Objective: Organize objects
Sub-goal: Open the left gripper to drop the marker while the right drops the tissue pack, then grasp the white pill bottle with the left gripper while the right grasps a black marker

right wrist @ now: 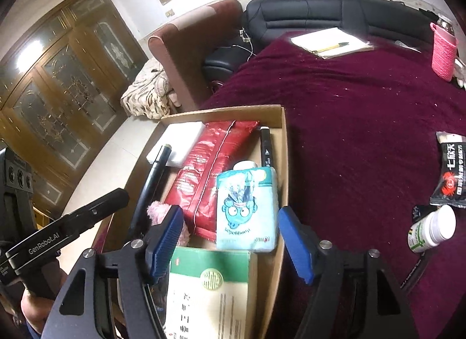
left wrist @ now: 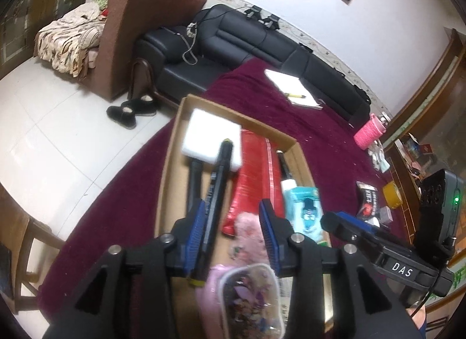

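Observation:
A cardboard box [left wrist: 171,146] [right wrist: 284,149] on a maroon tablecloth holds a white foam block [left wrist: 214,135], a red packet [left wrist: 256,176] [right wrist: 209,173], a black marker [right wrist: 265,146], a teal tissue pack [left wrist: 304,211] [right wrist: 246,211], a pink fluffy item [left wrist: 247,228] and a green-and-white booklet [right wrist: 209,289]. My left gripper [left wrist: 233,222] is open above the box; a black marker with yellow ends [left wrist: 217,190] lies against its left finger, and it also shows in the right wrist view [right wrist: 153,178]. My right gripper [right wrist: 230,237] is open and empty over the box's near right side.
On the cloth right of the box lie a black snack packet [right wrist: 450,173], a white pill bottle [right wrist: 434,228] and a yellow tape roll [left wrist: 393,193]. A notepad with a pen [right wrist: 332,42] and a pink holder [right wrist: 444,53] sit farther back. A black sofa [left wrist: 247,39] stands behind.

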Motion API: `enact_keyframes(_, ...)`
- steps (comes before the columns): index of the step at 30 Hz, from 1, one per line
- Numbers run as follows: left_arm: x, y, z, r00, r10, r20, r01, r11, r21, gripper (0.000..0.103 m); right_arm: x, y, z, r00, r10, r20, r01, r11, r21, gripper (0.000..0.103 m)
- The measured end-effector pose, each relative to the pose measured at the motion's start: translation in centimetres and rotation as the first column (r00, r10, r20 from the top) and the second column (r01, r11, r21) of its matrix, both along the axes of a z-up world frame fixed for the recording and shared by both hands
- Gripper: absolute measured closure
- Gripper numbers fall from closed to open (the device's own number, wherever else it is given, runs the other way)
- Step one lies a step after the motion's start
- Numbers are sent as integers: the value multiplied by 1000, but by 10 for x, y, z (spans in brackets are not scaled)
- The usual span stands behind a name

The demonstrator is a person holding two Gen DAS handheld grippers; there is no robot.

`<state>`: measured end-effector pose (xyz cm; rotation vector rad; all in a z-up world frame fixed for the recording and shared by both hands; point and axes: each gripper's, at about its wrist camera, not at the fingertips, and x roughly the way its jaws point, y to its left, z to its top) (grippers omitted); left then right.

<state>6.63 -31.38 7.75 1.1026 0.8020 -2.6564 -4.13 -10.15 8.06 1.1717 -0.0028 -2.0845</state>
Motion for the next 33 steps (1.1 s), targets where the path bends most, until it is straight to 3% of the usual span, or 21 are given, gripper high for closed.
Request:
enact_keyframes(12,-4,31,9,999,-45,6,45,998,-36,59,3,43,-1,999,-31,35,34,997,-74,29)
enact_keyframes(17,-9,53,17,996,-91,0,91,994,-59,57,3,87,22,997,-74,3,73,986,-152,29)
enact_keyframes(19,-14,71,21,991,-133,-1,132,989,-70,51,-1,111,34,993,-111,-24,106,979,-174,27)
enact_keyframes(22,-23,101,25,980,-201,1,200,975,-99,50,-10,151,48,977,-205,-65,188,961,-204,18)
enact_keyframes(24,-29,122,25,973,-233,2,231,966,-111,50,-19,174,47,962,-262,-78,243,949,-201,18)
enact_keyframes(30,-54,189,18,939,-342,22,342,931,-124,50,-47,231,18,921,-388,-38,376,910,-176,18)
enact_keyframes(33,-68,224,10,915,-403,30,403,904,-141,43,-61,259,4,875,-482,-49,470,869,-158,18)
